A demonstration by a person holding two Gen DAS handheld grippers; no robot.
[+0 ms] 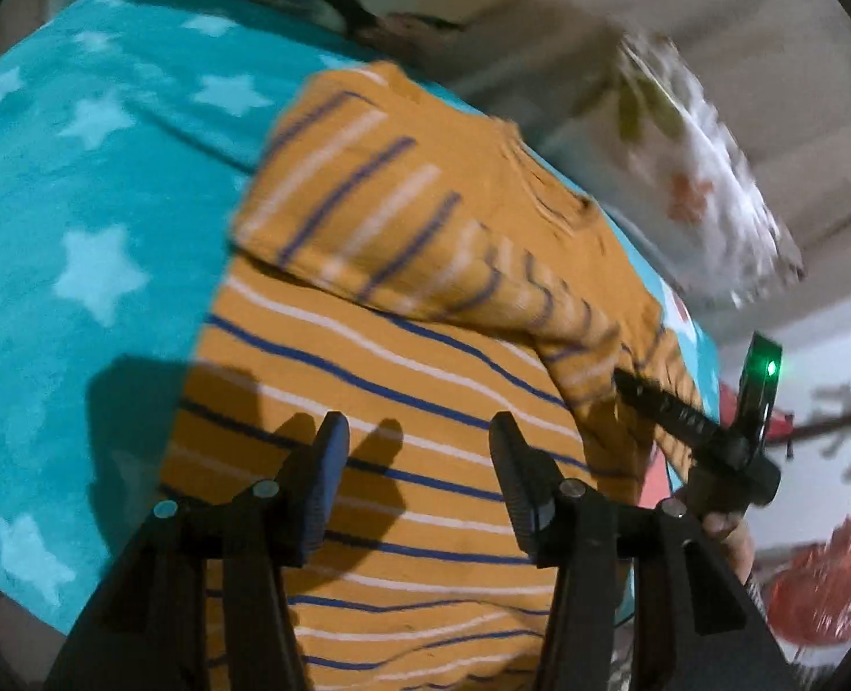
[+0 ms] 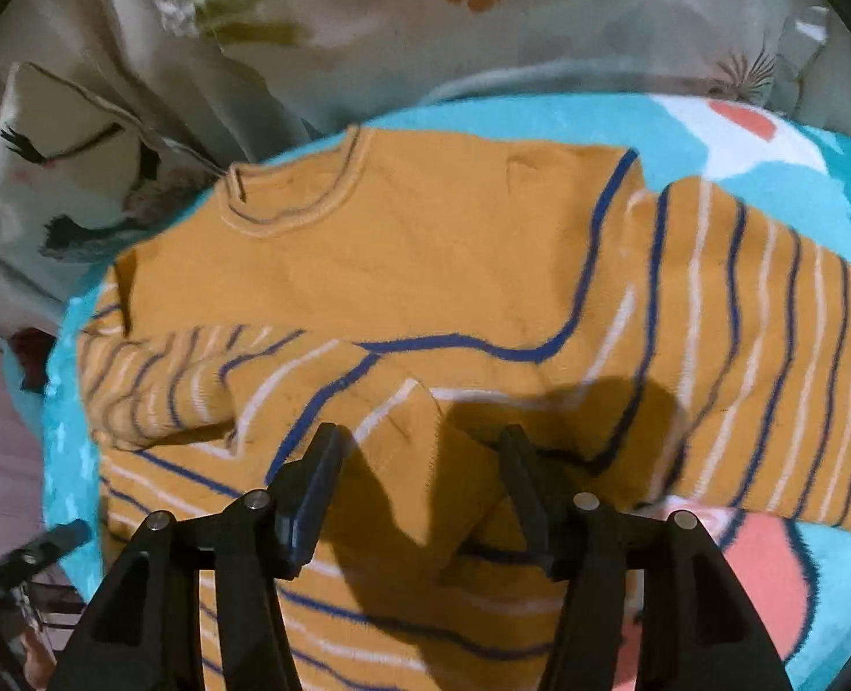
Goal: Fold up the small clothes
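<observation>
An orange sweater (image 1: 413, 357) with blue and white stripes lies spread on a teal blanket (image 1: 79, 201). One sleeve is folded across its chest. My left gripper (image 1: 419, 443) hovers open over the striped body, nothing between its fingers. In the right wrist view the sweater (image 2: 425, 265) shows its neckline at the far side and both sleeves turned inward. My right gripper (image 2: 419, 455) stands open above a raised fold of the fabric, its pads apart from it. From the left wrist view the right gripper (image 1: 638, 391) sits at the folded sleeve's end.
A floral pillow (image 2: 367, 11) and a cushion with drawn eyelashes (image 2: 62, 173) lie beyond the blanket's (image 2: 598, 121) far edge. The pillow (image 1: 702, 173) is at the right in the left wrist view. A red plastic bag (image 1: 823, 587) sits off the blanket's right side.
</observation>
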